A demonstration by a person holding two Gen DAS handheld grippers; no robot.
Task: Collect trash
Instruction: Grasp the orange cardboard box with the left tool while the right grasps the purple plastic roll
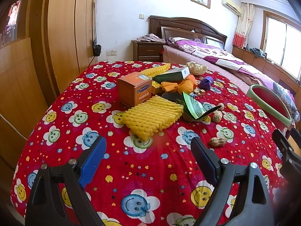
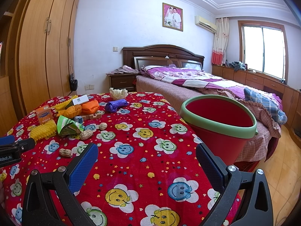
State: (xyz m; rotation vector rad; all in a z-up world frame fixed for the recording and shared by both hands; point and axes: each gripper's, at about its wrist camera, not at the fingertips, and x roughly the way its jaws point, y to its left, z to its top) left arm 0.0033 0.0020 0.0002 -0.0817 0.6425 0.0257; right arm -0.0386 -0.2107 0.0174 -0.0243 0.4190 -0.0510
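**Operator:** Left-wrist view has my left gripper hanging over the near edge of the table, jaws wide apart with nothing between them. The right gripper is the same on its own camera: spread and empty.

**Spotter:** Where's the trash?

**Operator:** Bunched toward the table's far left corner. Nearest me is a yellow foam net sleeve, just beside an orange carton. Behind those sit a green-and-white box, an orange foam net, a purple wrapper and a torn green packet. Peanut shells are scattered nearer: one lies alone close to the near edge. The red bin with the green rim stands at the table's right edge.

**Spotter:** How will they handle?

**Operator:** My guess is that everything is light. The foam net looks soft and springy, so I'd pinch it across its short side and expect it to squash. The carton looks stiff; I'd take it across two opposite faces. The shells look brittle and small, likely to roll or crack, so a gentle close across the waist. The packet looks thin and slick; I'd grab the raised folded flap.
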